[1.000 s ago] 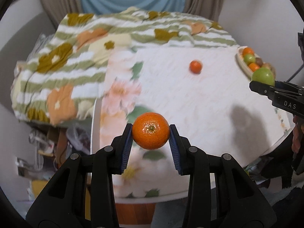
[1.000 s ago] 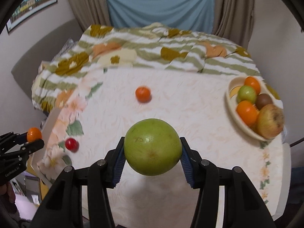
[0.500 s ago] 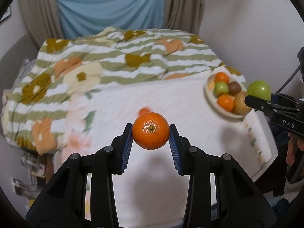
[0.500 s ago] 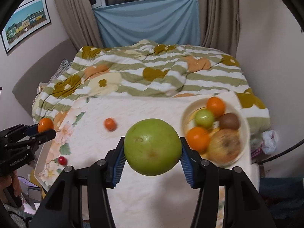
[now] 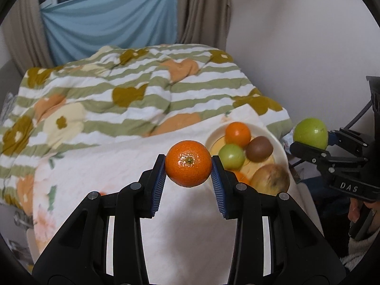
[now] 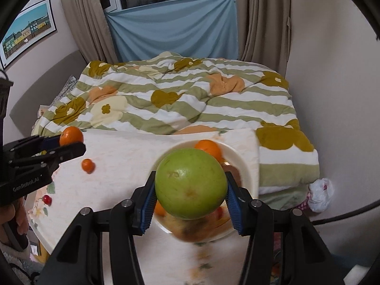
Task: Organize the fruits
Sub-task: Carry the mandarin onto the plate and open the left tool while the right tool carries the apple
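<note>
My left gripper [image 5: 188,166] is shut on an orange tangerine [image 5: 188,163], held above the table just left of the white fruit plate [image 5: 280,147]. The plate holds an orange [image 5: 238,134], a green apple [image 5: 231,156], a kiwi [image 5: 258,148] and a brownish apple [image 5: 270,179]. My right gripper [image 6: 191,188] is shut on a large green apple [image 6: 191,187], held over the plate [image 6: 244,163]. It shows at the right of the left wrist view [image 5: 311,140]. A loose tangerine [image 6: 87,165] and a small red fruit [image 6: 47,199] lie on the table.
The table has a white floral cloth [image 6: 123,156]. A striped flowered blanket [image 6: 180,99] covers the bed behind it. A wall stands at the right. A white bag [image 6: 319,196] lies on the floor beside the bed.
Both grippers have swung right toward the plate with their fruit still held. The plate now sits right under the green apple and close beside the tangerine.
</note>
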`<action>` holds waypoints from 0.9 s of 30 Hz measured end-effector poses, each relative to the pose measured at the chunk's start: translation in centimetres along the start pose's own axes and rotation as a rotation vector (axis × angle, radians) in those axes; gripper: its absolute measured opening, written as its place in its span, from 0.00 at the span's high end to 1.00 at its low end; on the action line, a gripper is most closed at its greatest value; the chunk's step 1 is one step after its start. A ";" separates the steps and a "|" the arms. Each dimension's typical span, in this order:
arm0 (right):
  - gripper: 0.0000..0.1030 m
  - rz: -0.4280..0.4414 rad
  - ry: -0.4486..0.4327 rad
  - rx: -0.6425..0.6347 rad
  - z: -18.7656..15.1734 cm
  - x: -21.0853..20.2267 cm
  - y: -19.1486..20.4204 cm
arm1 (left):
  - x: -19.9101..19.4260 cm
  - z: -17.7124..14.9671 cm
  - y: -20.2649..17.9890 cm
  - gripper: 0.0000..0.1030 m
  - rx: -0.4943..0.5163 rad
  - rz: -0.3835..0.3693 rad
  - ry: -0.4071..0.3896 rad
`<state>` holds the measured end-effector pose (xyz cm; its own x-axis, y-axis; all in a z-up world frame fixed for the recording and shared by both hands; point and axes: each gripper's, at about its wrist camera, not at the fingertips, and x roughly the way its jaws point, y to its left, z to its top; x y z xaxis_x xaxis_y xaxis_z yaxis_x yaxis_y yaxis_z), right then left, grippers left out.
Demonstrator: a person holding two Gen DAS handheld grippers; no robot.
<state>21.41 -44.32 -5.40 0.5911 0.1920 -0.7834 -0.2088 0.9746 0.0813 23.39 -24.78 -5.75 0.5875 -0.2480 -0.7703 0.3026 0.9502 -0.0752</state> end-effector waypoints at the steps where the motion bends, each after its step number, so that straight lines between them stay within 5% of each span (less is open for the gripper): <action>1: 0.52 -0.004 0.004 0.000 0.0 0.2 -0.5 | 0.6 0.4 -0.4 0.57 0.007 -0.004 0.006; 14: 0.52 -0.004 0.058 0.130 0.0 3.6 -5.6 | 11.3 3.6 -3.5 0.57 0.080 -0.116 0.161; 27: 0.52 -0.042 0.064 0.244 -0.7 3.9 -6.8 | 15.1 4.1 -3.8 0.56 0.157 -0.151 0.231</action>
<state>24.60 -50.26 -9.44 0.5428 0.1506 -0.8263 0.0135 0.9821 0.1879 34.14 -32.95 -14.50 0.3463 -0.3173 -0.8828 0.4958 0.8608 -0.1148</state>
